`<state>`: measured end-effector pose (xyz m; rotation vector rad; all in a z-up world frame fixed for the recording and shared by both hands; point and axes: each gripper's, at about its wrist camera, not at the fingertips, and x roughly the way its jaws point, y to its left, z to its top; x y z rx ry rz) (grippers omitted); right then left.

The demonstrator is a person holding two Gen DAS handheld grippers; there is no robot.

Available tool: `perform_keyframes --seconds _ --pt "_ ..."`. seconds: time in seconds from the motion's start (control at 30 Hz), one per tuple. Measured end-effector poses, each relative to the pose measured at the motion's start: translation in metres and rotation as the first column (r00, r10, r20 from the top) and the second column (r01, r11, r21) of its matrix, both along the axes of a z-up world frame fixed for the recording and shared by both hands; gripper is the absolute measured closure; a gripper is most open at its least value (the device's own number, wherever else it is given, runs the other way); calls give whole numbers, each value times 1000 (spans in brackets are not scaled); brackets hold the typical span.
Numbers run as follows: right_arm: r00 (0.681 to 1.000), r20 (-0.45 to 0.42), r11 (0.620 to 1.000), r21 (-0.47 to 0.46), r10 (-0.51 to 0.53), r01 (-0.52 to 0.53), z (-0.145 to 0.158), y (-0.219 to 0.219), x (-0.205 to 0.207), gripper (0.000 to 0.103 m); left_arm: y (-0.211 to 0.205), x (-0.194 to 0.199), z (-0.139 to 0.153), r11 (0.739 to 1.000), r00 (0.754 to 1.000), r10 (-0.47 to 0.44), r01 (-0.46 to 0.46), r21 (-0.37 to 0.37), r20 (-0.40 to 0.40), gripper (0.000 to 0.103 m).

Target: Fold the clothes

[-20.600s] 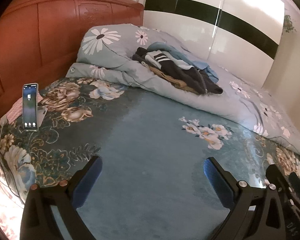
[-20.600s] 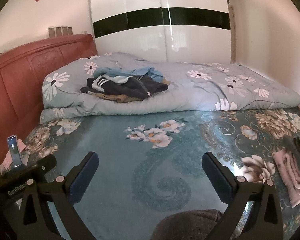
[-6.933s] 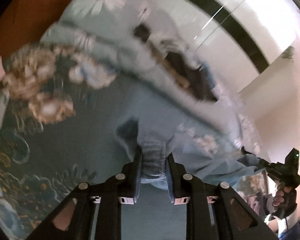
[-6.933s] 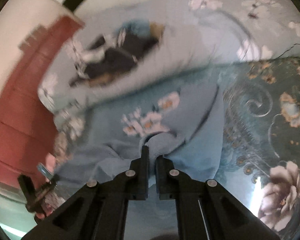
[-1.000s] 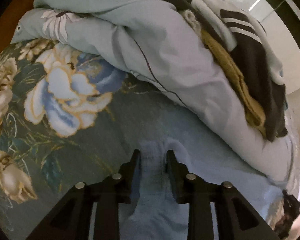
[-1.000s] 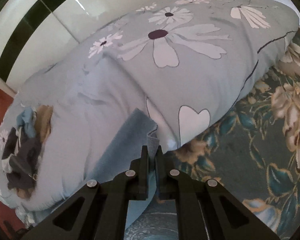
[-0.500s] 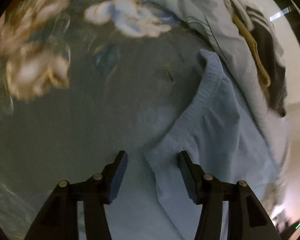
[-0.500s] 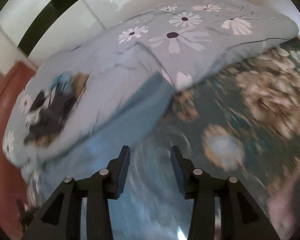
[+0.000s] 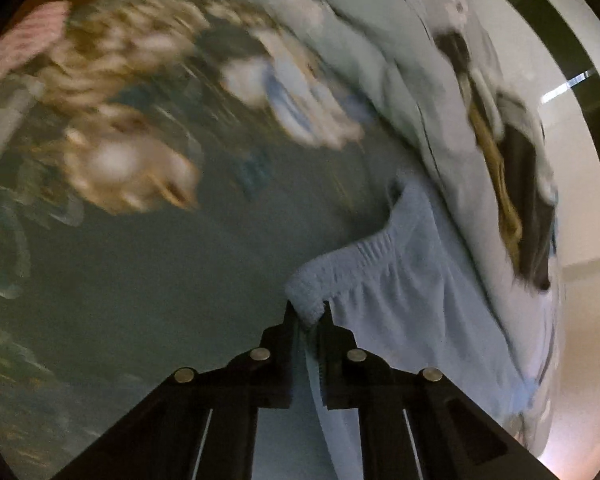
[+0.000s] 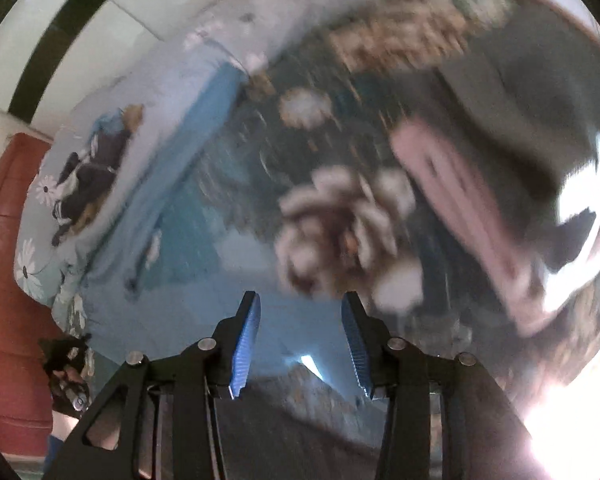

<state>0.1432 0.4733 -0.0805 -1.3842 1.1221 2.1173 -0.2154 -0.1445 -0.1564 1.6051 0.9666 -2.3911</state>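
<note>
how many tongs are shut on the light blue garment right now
1. The left tongs are shut on the waistband corner of the light blue elastic-waist garment spread on the floral bedspread. The right tongs are open, holding nothing.

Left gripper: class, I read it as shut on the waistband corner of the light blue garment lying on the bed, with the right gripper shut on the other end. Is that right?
Not quite. The left gripper is shut on the waistband corner of the light blue garment, but the right wrist view shows the right gripper open, with nothing between its blue pads.
</note>
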Motion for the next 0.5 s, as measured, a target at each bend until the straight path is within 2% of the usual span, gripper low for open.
perform_keyframes --seconds 0.07,0.17,0.27,0.43,0.5 --pt "1000 26 1000 -27 -11 11 -16 -2 11 59 -33 4 6 1000 1000 21 -21 -3 -8 95" --pt "1000 6 995 -102 -17 17 -33 -4 18 58 -72 16 6 997 998 54 -55 -56 -18 95" --pt "1000 2 987 -159 -18 18 -48 -7 18 53 -81 28 -7 996 996 85 -85 -14 7 95" --pt "998 -48 975 -224 -27 16 -64 -12 7 53 -94 47 -31 989 990 133 -136 59 51 95" --pt "999 -38 971 -240 -7 -2 -70 -17 -1 53 -91 51 -30 987 989 140 -144 72 54 95"
